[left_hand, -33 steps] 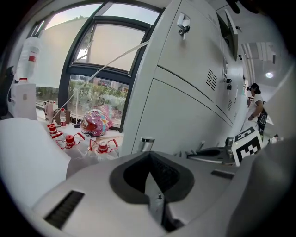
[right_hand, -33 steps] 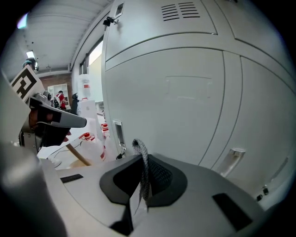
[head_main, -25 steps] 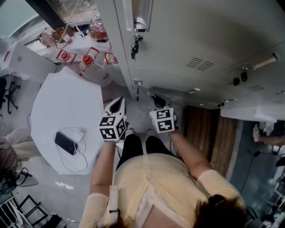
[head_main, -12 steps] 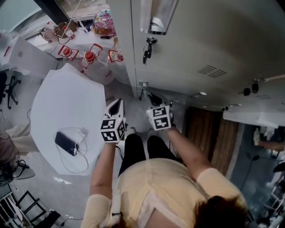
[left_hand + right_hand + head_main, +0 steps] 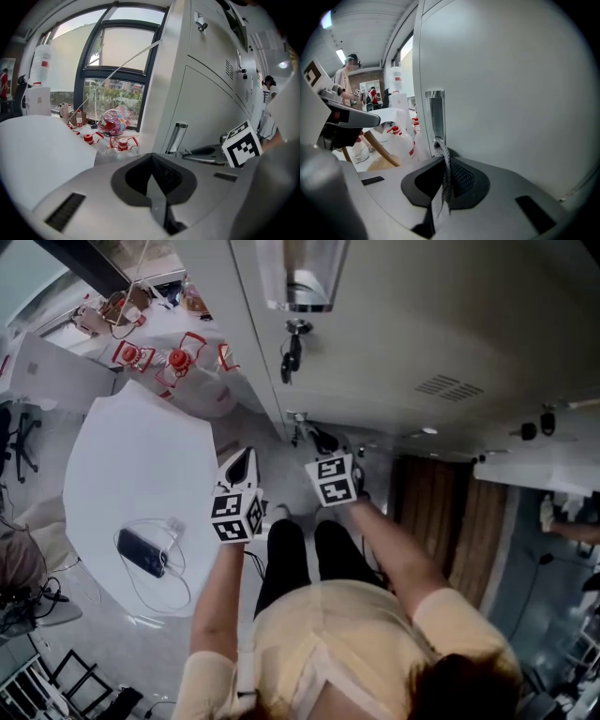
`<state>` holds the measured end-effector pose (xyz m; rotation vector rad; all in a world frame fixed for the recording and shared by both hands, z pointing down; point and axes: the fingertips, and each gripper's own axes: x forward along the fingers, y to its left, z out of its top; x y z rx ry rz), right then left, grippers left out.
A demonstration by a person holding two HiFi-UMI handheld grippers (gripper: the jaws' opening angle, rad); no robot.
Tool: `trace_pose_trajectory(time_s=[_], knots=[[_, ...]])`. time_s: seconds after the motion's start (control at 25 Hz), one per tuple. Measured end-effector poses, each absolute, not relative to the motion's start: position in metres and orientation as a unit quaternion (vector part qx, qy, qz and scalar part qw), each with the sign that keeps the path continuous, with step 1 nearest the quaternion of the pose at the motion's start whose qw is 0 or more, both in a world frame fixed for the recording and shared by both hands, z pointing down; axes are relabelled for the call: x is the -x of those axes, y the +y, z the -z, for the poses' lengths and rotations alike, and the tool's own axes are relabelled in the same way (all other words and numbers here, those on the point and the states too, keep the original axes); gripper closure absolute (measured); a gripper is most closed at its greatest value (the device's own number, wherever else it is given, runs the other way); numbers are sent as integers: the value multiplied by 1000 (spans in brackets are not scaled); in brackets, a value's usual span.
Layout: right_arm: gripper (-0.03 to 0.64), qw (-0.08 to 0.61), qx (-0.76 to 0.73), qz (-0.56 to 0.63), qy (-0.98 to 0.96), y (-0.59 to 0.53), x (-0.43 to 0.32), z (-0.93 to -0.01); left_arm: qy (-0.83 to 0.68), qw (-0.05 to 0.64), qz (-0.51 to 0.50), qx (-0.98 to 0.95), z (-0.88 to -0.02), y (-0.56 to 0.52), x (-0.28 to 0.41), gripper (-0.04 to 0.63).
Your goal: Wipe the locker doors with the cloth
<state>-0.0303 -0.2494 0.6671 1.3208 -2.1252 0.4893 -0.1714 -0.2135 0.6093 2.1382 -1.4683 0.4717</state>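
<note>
The pale grey locker doors [image 5: 422,324] fill the top of the head view, and one door [image 5: 511,93] with a metal handle [image 5: 435,117] stands close in the right gripper view. My right gripper [image 5: 323,442] is low in front of the lockers, near that handle. It is shut on a thin grey speckled cloth [image 5: 445,173] that sticks out between its jaws [image 5: 443,180]. My left gripper [image 5: 242,460] hangs beside it to the left, a little away from the lockers. Its jaws [image 5: 152,176] are shut with nothing between them.
A white table [image 5: 141,474] with a phone [image 5: 142,552] and cable stands at the left. Red-capped water bottles [image 5: 178,362] and a colourful helmet [image 5: 112,123] sit by the window. Keys [image 5: 292,348] hang from a locker lock. A person [image 5: 347,79] stands far off.
Both grippers stay shut and nearly in place. The right one has edged slightly toward the lockers, and the head view has swayed.
</note>
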Motion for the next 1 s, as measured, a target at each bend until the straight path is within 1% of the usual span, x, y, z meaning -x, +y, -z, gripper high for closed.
trace_pose_trajectory(time_s=[0.48, 1.0], knots=[[598, 290, -537, -193, -768, -242, -12, -666, -509, 243, -191, -803, -615, -217, 147, 594], [598, 288, -588, -201, -729, -226, -87, -667, -473, 231, -204, -825, -615, -216, 96, 594]])
